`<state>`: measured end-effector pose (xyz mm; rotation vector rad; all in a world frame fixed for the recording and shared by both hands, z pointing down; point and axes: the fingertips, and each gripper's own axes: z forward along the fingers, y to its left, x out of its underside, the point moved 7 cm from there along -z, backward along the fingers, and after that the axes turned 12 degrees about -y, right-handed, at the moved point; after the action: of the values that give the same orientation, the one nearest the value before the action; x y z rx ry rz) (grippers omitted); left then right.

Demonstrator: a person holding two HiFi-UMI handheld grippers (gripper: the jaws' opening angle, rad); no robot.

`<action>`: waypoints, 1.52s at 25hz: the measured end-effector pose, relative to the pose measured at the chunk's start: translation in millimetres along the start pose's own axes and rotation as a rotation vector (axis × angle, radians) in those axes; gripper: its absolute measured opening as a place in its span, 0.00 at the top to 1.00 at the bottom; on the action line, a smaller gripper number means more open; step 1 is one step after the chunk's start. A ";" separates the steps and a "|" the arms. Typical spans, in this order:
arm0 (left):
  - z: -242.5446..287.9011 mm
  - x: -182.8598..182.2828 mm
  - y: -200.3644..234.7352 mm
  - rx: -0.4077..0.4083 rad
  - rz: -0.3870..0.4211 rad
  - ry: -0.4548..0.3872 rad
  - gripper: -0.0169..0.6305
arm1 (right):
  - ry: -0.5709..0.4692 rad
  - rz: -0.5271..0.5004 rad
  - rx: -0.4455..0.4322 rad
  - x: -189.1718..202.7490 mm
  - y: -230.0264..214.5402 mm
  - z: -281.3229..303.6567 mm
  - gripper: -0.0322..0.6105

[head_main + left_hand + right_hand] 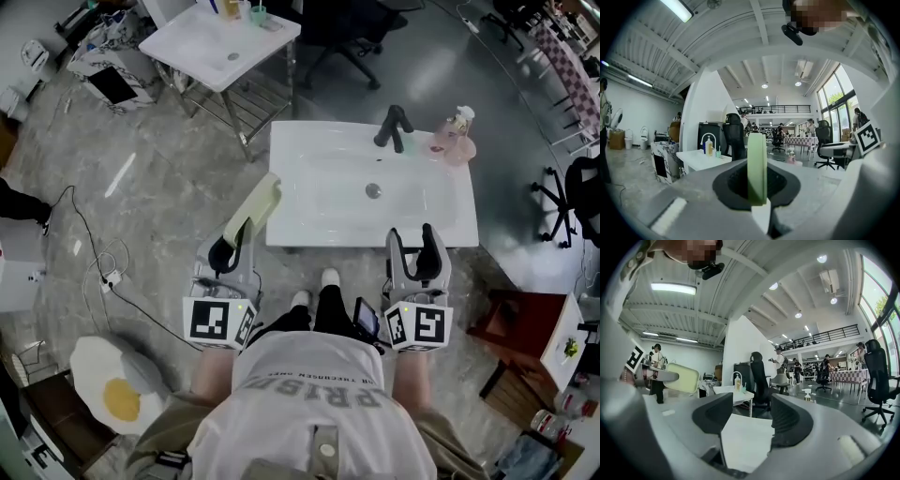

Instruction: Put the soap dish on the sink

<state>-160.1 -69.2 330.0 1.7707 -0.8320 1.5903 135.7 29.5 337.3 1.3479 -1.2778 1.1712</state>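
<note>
The left gripper [242, 239] has its fingers [729, 185] clenched on the pale green soap dish [259, 204], held on edge by the front left corner of the sink [309, 141]. The right gripper [413, 242] hangs at the sink's front edge, fingers spread and empty.

From the head view the hall is evenly but rather dimly lit, cool and grey, with soft shadows and pale glare streaks on the glossy grey stone floor [122, 173]. The white rectangular ceramic sink [319, 211] is the brightest patch, and lines bow toward the edges. Both gripper views are fisheye circles ringed in black, where long fluorescent ceiling tubes [677, 9] and tall glazed windows [836, 96] burn out white, and the pale green plastic soap dish [757, 164], close to the lens, looks soft.
</note>
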 end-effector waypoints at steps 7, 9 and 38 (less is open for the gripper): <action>30.8 13.0 -15.7 -0.023 -0.001 0.028 0.94 | 0.050 0.026 -0.059 23.7 -29.7 27.1 0.57; 43.6 15.6 -22.4 -0.026 0.005 0.033 0.94 | 0.037 0.031 -0.075 23.9 -41.6 40.3 0.57; 169.9 67.0 -103.7 0.271 -0.249 0.098 0.94 | 0.068 0.441 -0.564 82.9 -74.6 147.1 0.53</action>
<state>30.9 -142.4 377.9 1.8786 -0.3457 1.6643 218.2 -123.6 399.3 0.6269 -1.7446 1.0137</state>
